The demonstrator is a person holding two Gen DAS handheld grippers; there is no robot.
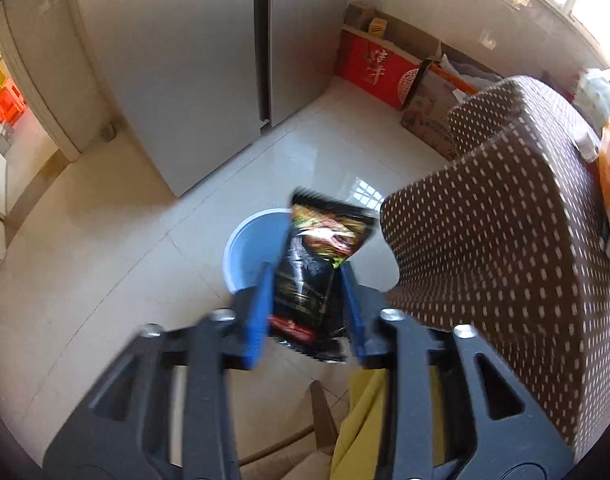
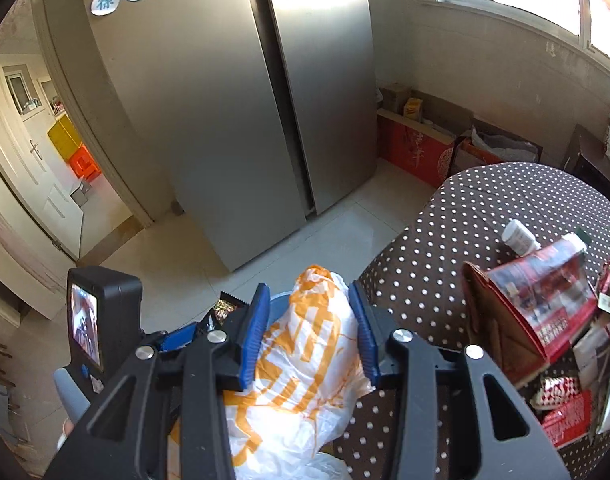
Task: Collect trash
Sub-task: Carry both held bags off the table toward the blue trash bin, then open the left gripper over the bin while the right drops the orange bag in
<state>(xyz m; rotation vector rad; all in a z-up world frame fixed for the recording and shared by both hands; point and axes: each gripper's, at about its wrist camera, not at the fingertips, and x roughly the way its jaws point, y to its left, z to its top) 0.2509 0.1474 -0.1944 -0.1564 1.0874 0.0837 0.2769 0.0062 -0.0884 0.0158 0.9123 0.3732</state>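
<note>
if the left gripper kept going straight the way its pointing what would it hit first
Probably the blue bin on the floor. The left gripper, shut on a black snack wrapper, points down at the bin's open mouth, with nothing visible between. The polka-dot table sits off to the right, though fisheye depth is uncertain.

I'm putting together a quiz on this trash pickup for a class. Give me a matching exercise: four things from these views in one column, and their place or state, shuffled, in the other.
Things:
1. black snack wrapper
2. orange and white plastic bag
3. blue bin
4. white bottle

Place or state:
A. lying on the polka-dot tablecloth
B. between the fingers of the right gripper
C. standing on the floor beside the table
D. between the fingers of the left gripper, above the bin

Pairs: 1-D, 2-B, 3-C, 4-A
</note>
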